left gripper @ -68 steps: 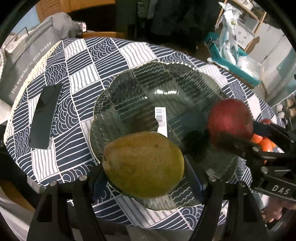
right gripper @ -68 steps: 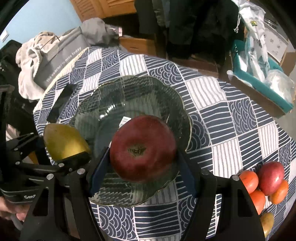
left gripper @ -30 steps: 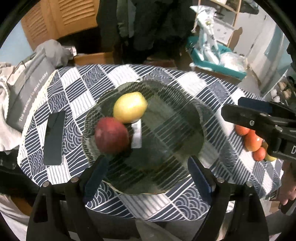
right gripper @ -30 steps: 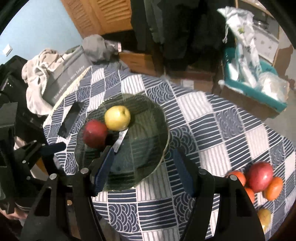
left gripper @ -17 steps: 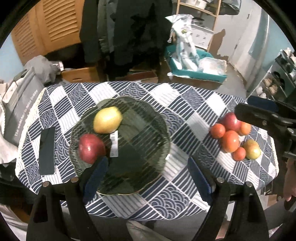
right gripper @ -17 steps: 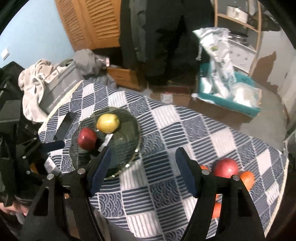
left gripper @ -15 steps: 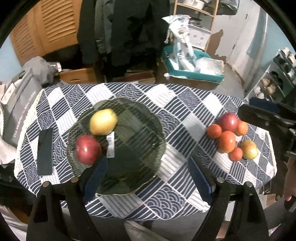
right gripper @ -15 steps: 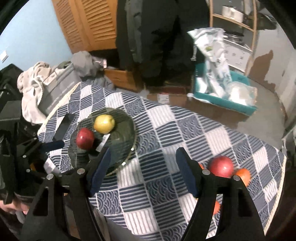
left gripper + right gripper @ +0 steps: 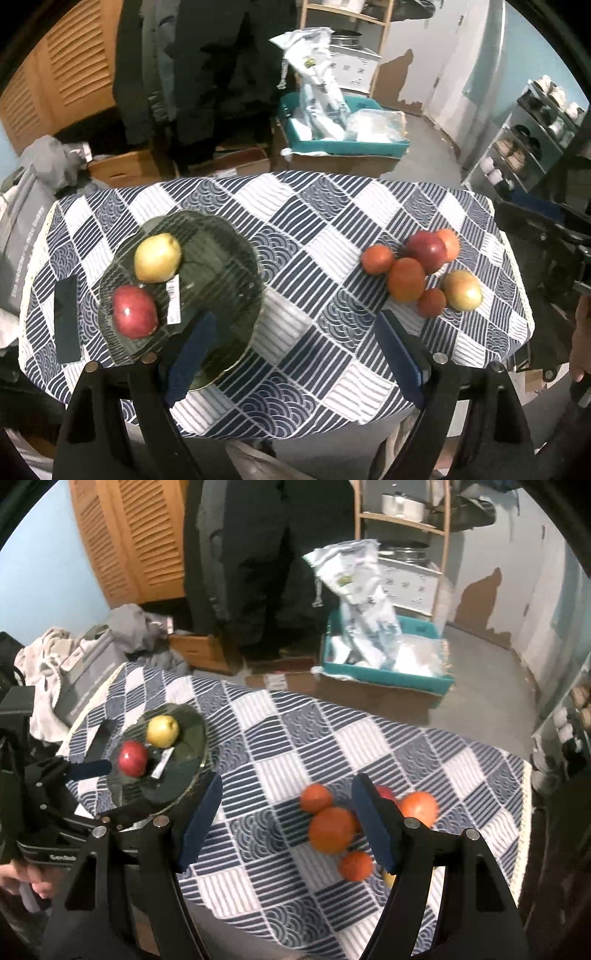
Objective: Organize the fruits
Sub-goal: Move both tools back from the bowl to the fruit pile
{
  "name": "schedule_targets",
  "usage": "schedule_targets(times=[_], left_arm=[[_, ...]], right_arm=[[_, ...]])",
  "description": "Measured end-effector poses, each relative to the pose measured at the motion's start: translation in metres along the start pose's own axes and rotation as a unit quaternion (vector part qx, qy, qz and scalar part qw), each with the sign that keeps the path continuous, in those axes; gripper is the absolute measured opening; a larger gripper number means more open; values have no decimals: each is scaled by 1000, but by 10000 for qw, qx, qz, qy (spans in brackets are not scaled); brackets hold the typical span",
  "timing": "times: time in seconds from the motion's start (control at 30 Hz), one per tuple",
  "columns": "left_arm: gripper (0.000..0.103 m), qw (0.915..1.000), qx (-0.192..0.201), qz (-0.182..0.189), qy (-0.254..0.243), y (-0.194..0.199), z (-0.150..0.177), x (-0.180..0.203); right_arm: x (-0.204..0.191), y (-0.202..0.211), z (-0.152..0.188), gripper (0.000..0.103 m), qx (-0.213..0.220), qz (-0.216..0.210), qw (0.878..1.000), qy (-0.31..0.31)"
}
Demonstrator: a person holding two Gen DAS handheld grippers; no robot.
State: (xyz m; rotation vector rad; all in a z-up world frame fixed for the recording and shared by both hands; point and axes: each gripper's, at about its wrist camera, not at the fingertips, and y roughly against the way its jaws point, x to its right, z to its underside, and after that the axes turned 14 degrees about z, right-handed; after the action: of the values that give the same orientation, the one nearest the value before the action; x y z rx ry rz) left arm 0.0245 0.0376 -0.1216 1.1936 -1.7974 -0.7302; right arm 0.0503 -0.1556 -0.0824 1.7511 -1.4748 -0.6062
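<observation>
- Glass plate [image 9: 236,258] holds a red apple [image 9: 133,312] and a yellow pear [image 9: 157,257]
- Remaining fruit pile [image 9: 421,271] sits on the tablecloth [image 9: 295,229], well apart
- Left gripper [image 9: 295,354] and right gripper [image 9: 286,823] both gape, empty; right jaws just widened

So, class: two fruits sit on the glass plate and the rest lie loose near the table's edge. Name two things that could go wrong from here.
1. The loose pile is tightly clustered near the table edge; grabbing the red apple might nudge the round orange fruits, and one could roll off.
2. The yellow pear and red apple crowd one side of the glass plate; a fruit added there might knock them.
</observation>
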Motion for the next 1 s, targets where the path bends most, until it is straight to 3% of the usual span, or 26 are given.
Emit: schedule_targets(times=[0.5,1.0], left_arm=[[89,9984,-285,256,-426,-28,-9,59],[89,9965,-542,276,-577,-66,-14,81]], right_arm=[[75,0,34,75,-134,377,9980,-485],[117,-25,64,75,-466,520,9954,-654]])
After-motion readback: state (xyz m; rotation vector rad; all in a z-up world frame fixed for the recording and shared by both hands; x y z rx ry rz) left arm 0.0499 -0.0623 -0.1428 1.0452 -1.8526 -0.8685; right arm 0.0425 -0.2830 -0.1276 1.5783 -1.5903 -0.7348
